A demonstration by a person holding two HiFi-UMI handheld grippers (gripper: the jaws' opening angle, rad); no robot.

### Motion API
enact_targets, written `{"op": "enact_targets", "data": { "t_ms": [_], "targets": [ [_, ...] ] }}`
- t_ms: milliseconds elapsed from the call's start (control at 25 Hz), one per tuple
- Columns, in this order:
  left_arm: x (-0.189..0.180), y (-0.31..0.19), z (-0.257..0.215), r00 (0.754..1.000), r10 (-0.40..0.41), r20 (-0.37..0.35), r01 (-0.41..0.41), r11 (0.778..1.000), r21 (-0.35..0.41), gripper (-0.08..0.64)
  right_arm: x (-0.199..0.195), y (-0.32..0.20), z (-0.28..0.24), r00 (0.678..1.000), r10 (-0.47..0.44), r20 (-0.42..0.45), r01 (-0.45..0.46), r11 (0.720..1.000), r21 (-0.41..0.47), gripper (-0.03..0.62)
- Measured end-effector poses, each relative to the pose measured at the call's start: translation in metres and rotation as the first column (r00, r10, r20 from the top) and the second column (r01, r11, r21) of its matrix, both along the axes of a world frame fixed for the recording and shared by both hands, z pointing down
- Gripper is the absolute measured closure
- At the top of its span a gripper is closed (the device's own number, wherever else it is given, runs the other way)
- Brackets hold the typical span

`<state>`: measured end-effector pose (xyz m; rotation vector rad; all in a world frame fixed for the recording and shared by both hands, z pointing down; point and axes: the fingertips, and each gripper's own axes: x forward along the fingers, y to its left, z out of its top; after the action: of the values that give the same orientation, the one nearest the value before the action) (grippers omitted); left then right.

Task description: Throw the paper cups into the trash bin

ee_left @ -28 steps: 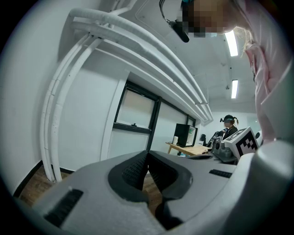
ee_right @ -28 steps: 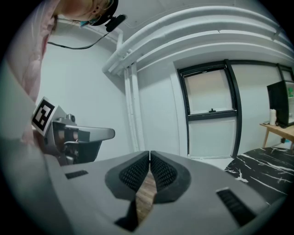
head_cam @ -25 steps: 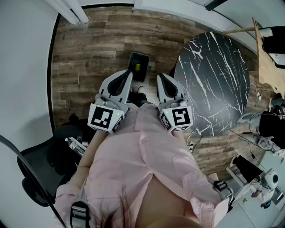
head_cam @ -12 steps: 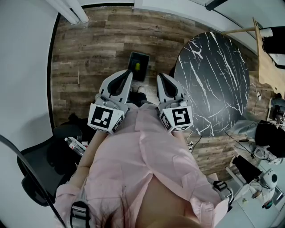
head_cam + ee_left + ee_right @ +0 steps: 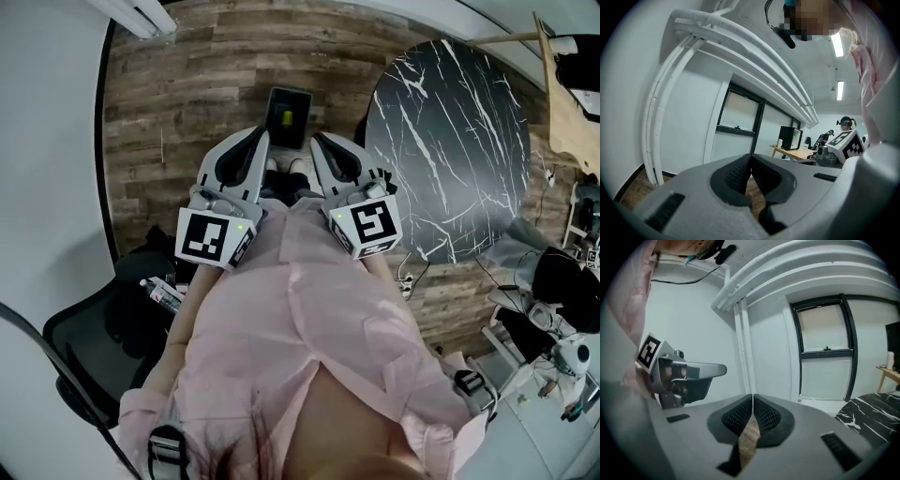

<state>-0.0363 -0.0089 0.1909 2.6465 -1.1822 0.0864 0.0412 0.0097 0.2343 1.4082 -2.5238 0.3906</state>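
No paper cup shows in any view. A small dark rectangular bin (image 5: 288,116) stands on the wood floor ahead of my feet, with something yellow-green inside. My left gripper (image 5: 262,141) and right gripper (image 5: 317,142) are held side by side against my pink shirt, tips pointing toward the bin. Both are shut with nothing between the pads. In the left gripper view the left gripper (image 5: 750,157) points at a white wall and windows. The right gripper (image 5: 753,397) faces a wall with pipes, jaws pressed together.
A round black marble table (image 5: 450,141) stands to the right, also seen at the edge as the table (image 5: 872,411). A black office chair (image 5: 103,347) sits at my lower left. Desks with cables and gear (image 5: 553,309) crowd the right side. White wall (image 5: 47,141) runs along the left.
The head view has shifted a little, and both grippers now sit slightly farther left and closer to the bin. Both stay shut and empty.
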Motion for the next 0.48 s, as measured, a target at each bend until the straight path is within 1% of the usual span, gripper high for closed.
{"op": "enact_targets", "data": {
  "t_ms": [360,480],
  "targets": [
    [0.0,0.001,0.003,1.0,0.008,0.014,-0.008,1.0,-0.016,0.545,-0.015,0.003,-0.002,0.998,-0.047,-0.047,0.047,0.999,-0.002,0.561],
    [0.0,0.001,0.003,1.0,0.007,0.019,-0.007,1.0,-0.016,0.545,-0.018,0.003,-0.001,0.997,-0.058,-0.048,0.058,0.998,0.005,0.561]
  ]
}}
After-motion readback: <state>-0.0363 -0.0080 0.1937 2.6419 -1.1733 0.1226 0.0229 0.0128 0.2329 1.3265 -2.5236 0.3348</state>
